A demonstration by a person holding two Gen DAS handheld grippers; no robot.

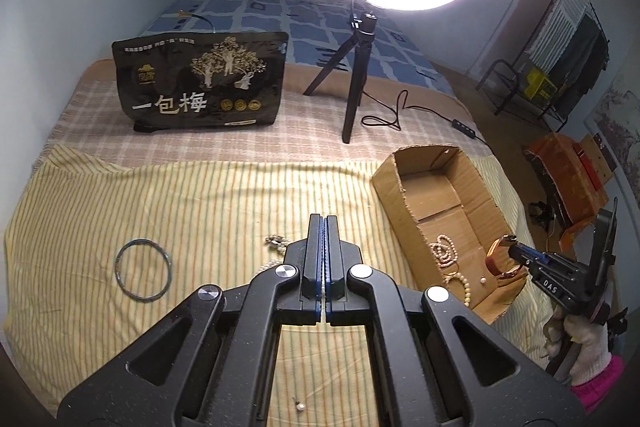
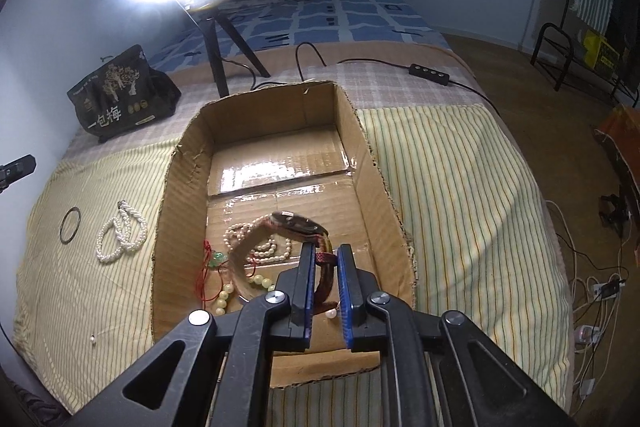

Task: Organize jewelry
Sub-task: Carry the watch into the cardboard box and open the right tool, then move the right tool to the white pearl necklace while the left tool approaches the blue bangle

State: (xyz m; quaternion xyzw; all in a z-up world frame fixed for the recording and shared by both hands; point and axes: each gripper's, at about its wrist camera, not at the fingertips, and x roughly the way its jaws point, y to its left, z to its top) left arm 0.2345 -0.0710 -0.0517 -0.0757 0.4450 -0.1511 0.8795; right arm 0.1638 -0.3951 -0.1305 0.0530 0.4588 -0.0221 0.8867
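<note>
A cardboard box [image 2: 192, 163] lies on the striped cloth and holds a pearl necklace [image 2: 260, 247], a red-cord jade pendant [image 2: 216, 261] and pale beads [image 2: 222, 301]. My right gripper [image 2: 326, 255] is partly open over the box, its jaws around the red strap of a wristwatch [image 2: 296, 223]; whether they press the strap is unclear. It also shows in the left wrist view [image 1: 514, 247]. My left gripper [image 1: 321, 221] is shut and empty above the cloth. A dark bangle [image 1: 143, 270], a pearl bracelet [image 2: 120, 239] and a small earring [image 1: 299, 405] lie on the cloth.
A black snack bag [image 1: 200, 83] stands at the back left. A ring light on a tripod [image 1: 356, 67] stands behind the box, its cable and switch [image 1: 462, 127] trailing right. The bed edge drops off to the right, with cables on the floor [image 2: 592, 307].
</note>
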